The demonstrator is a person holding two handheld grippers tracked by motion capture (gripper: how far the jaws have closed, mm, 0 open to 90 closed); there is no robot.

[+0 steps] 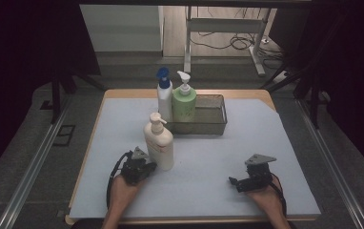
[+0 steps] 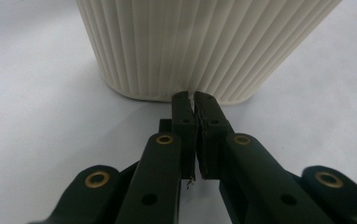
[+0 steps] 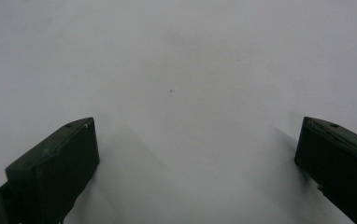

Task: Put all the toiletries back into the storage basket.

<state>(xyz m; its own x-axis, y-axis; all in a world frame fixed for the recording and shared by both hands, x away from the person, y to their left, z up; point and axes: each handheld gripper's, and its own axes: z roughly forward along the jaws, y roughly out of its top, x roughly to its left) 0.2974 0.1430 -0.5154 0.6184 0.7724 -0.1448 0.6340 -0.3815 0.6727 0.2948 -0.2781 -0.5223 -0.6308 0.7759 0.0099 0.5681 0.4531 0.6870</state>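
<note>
Standing upright just beyond your left gripper (image 2: 194,95), whose fingers are together, the cream pump bottle (image 1: 159,141) is far nearer it than your right gripper (image 1: 233,181), fingers apart.

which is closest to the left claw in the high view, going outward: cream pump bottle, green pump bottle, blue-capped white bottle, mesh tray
From the left claw:
1. Cream pump bottle, right beside the claw tip, on the near part of the mat.
2. Blue-capped white bottle and green pump bottle, standing side by side behind it; too close to call.
3. Mesh tray, stretching off to the right of them.
</note>
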